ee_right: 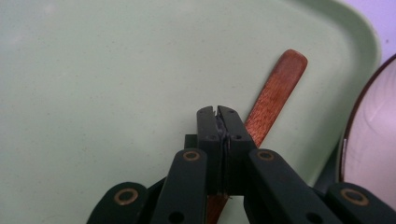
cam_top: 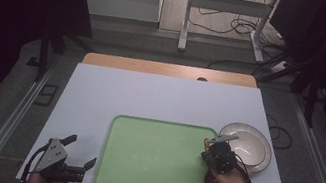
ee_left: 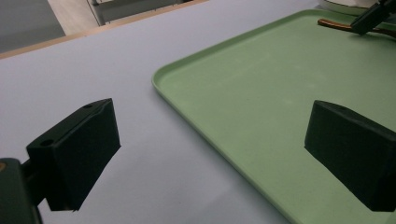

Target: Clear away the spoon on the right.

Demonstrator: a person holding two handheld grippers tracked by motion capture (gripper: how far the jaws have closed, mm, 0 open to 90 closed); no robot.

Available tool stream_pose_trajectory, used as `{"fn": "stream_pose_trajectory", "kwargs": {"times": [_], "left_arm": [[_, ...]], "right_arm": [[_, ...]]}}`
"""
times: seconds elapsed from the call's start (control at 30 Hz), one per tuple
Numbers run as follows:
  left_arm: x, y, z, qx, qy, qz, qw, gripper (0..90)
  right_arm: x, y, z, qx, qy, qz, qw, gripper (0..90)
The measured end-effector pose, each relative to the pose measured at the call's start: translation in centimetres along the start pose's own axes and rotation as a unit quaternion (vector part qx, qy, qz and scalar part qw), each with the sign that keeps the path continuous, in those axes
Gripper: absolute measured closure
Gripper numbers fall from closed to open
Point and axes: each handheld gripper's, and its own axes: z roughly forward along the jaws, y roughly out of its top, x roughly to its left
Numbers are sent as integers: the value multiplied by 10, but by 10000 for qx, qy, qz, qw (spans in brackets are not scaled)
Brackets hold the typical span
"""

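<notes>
A wooden spoon (cam_top: 206, 143) lies along the right side of the green tray (cam_top: 154, 158), its brown handle (ee_right: 275, 91) pointing away from me. My right gripper (cam_top: 207, 151) is over the spoon with its jaws shut pad to pad (ee_right: 218, 111); the handle passes underneath them and is not pinched between them. In the left gripper view the spoon (ee_left: 332, 24) shows at the tray's far side under that gripper's tip. My left gripper (cam_top: 83, 149) hovers at the table's front left, open and with nothing in it (ee_left: 210, 149), one jaw over the table and one over the tray (ee_left: 280, 93).
A white plate with a dark rim (cam_top: 249, 146) sits on the table just right of the tray (ee_right: 116, 70), close to my right gripper; its edge (ee_right: 373, 140) shows in the right gripper view. The white table top (cam_top: 160, 96) stretches bare behind the tray.
</notes>
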Motion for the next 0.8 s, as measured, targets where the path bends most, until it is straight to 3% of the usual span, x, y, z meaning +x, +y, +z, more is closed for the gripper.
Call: {"fn": "stream_pose_trajectory", "kwargs": {"times": [0.8], "left_arm": [[-1,0,0,16,11,29,10000,31]], "right_arm": [[7,4,-10,-332,33,-143,9993,736]]}}
